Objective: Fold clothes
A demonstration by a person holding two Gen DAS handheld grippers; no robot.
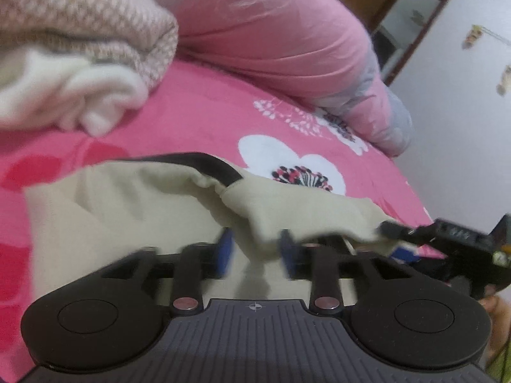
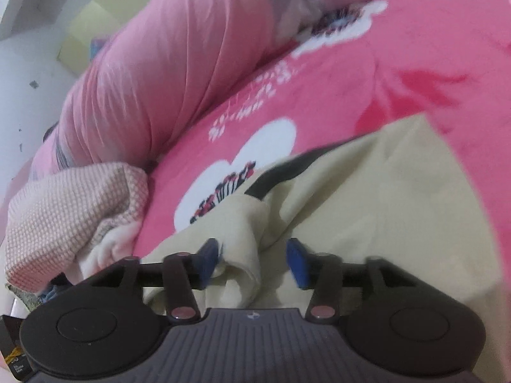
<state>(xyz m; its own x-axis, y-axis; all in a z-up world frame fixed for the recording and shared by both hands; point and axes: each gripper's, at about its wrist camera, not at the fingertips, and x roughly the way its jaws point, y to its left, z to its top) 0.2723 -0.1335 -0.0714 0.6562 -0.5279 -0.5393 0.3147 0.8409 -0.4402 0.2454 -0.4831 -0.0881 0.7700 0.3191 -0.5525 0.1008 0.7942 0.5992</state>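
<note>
A beige garment [image 1: 127,210] with a dark band along its far edge lies on the pink flowered bed sheet [image 1: 198,118]. My left gripper [image 1: 257,250] is open, low over the garment's near edge, and a raised fold of the cloth hangs loose between its blue pads [image 1: 225,250]. My right gripper [image 1: 399,241] comes in from the right at the same edge. In the right wrist view the right gripper [image 2: 252,263] is open too. A rolled fold of the beige garment [image 2: 383,207] stands between its pads [image 2: 297,266], beside the left one.
A pink and white knit garment with white fleece lining [image 1: 80,32] [image 2: 64,210] is heaped at the left. A rolled pink duvet [image 1: 271,32] [image 2: 159,73] runs along the far side of the bed. A white wall and a doorway [image 1: 412,22] stand beyond.
</note>
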